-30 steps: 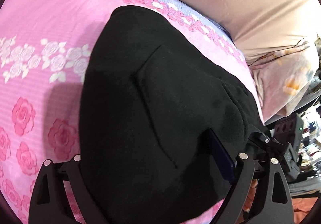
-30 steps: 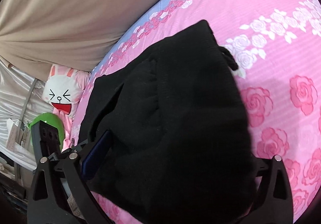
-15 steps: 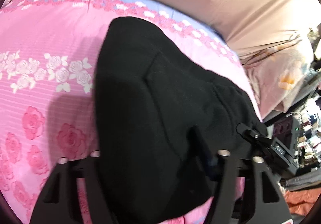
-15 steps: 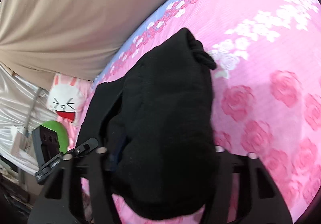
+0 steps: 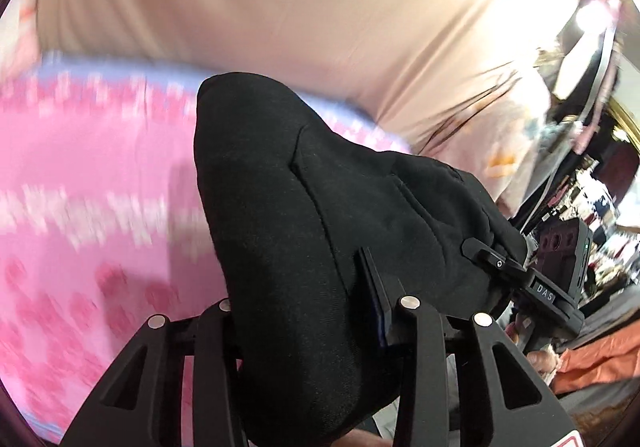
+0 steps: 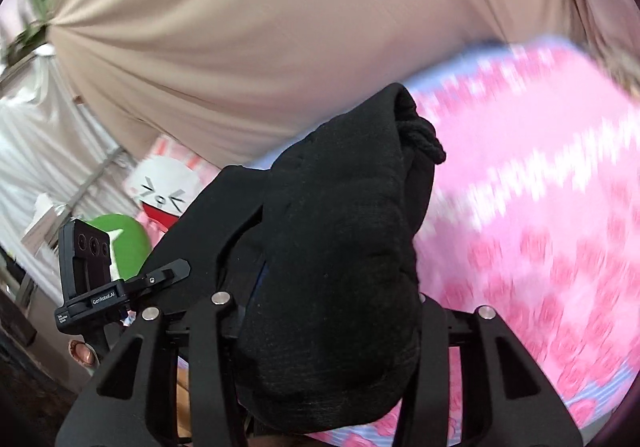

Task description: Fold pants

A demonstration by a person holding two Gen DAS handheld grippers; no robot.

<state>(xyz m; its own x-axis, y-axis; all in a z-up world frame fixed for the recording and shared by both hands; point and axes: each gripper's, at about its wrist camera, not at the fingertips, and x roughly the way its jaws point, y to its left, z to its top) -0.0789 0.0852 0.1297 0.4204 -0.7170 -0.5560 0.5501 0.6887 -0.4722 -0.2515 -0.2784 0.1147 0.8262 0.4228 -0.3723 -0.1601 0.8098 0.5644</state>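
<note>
The black pants (image 5: 304,215) hang bunched between both grippers, lifted above the pink rose bedsheet (image 5: 88,207). My left gripper (image 5: 308,311) is shut on a thick fold of the pants. My right gripper (image 6: 324,307) is shut on another fold of the pants (image 6: 332,239), with a knotted drawstring (image 6: 424,139) at the top edge. The right gripper's body (image 5: 560,267) shows in the left wrist view, and the left gripper's body (image 6: 92,271) shows in the right wrist view. The fingertips are buried in the fabric.
A beige curtain (image 6: 280,27) hangs behind the bed. A bunny-face pillow (image 6: 168,191) and a green cushion (image 6: 124,243) lie at the bed's end. A floral pillow (image 5: 508,139), cluttered shelves and orange cloth (image 5: 600,359) lie beyond the bed.
Both grippers closed on the pants and lifted them off the sheet. The views tilted up toward the curtain, and the bed now shows motion blur.
</note>
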